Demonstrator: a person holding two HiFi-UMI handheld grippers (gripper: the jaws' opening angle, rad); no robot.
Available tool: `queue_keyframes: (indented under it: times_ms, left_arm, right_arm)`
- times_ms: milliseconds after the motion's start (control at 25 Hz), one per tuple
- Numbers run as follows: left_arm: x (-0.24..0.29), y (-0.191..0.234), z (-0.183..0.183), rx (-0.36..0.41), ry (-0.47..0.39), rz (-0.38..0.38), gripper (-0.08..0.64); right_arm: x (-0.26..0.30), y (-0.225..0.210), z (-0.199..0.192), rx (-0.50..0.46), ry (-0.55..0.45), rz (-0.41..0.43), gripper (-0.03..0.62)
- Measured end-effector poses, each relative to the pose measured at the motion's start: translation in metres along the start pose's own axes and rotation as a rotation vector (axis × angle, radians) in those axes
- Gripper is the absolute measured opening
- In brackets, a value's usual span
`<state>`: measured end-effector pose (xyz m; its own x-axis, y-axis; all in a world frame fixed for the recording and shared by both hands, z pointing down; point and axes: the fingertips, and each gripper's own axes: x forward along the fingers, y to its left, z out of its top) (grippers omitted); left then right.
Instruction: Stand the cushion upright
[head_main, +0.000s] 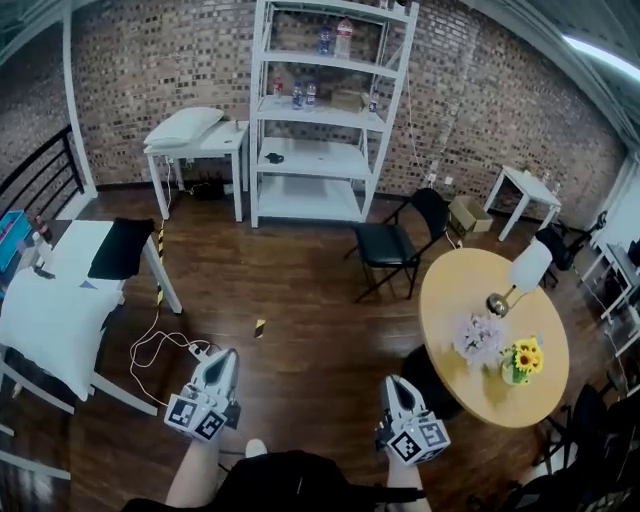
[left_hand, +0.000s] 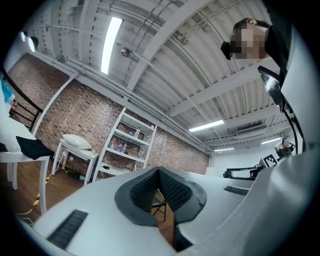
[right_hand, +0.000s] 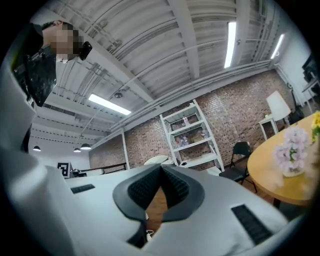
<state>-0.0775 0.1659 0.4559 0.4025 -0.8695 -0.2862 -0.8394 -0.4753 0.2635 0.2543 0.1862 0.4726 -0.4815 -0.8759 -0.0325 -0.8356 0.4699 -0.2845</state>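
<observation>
A large white cushion (head_main: 52, 332) lies slumped over the near edge of the white table (head_main: 75, 245) at the left. A second white cushion (head_main: 185, 125) lies flat on a small white table (head_main: 215, 142) by the brick wall; it also shows in the left gripper view (left_hand: 76, 141) and the right gripper view (right_hand: 159, 160). My left gripper (head_main: 224, 357) (left_hand: 160, 172) is shut and empty, held over the floor and apart from both cushions. My right gripper (head_main: 392, 384) (right_hand: 161, 170) is also shut with nothing in it, near the round table.
A tall white shelf unit (head_main: 325, 110) stands at the back. A black folding chair (head_main: 390, 245) sits before a round wooden table (head_main: 470, 310) bearing a lamp and flowers. A black cloth (head_main: 122, 250) lies on the left table. White cable (head_main: 160, 345) trails across the wooden floor.
</observation>
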Motion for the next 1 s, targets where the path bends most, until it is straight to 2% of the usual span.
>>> queue_keyframes:
  times_ms: [160, 280, 400, 520, 840, 1000]
  left_arm:
    - [0.0, 0.079, 0.033, 0.041, -0.033, 0.028, 0.0]
    - [-0.018, 0.126, 0.063, 0.094, -0.054, 0.072, 0.0]
    - [-0.062, 0.182, 0.091, 0.141, -0.078, 0.22, 0.0]
    - [-0.112, 0.224, 0.111, 0.156, -0.108, 0.382, 0.0]
    - [-0.23, 0.298, 0.156, 0.276, -0.162, 0.782, 0.0]
    - [-0.257, 0.331, 0.181, 0.311, -0.218, 0.947, 0.0]
  right_arm:
    - [0.094, 0.054, -0.01, -0.016, 0.003, 0.093, 0.0]
    - [0.162, 0.1, -0.027, -0.014, 0.032, 0.2, 0.0]
    - [0.225, 0.159, -0.05, -0.008, 0.09, 0.352, 0.0]
    - [0.275, 0.21, -0.074, -0.008, 0.162, 0.486, 0.0]
    - [0.399, 0.344, -0.138, 0.034, 0.298, 0.839, 0.0]
    - [0.464, 0.416, -0.16, 0.057, 0.325, 1.027, 0.0]
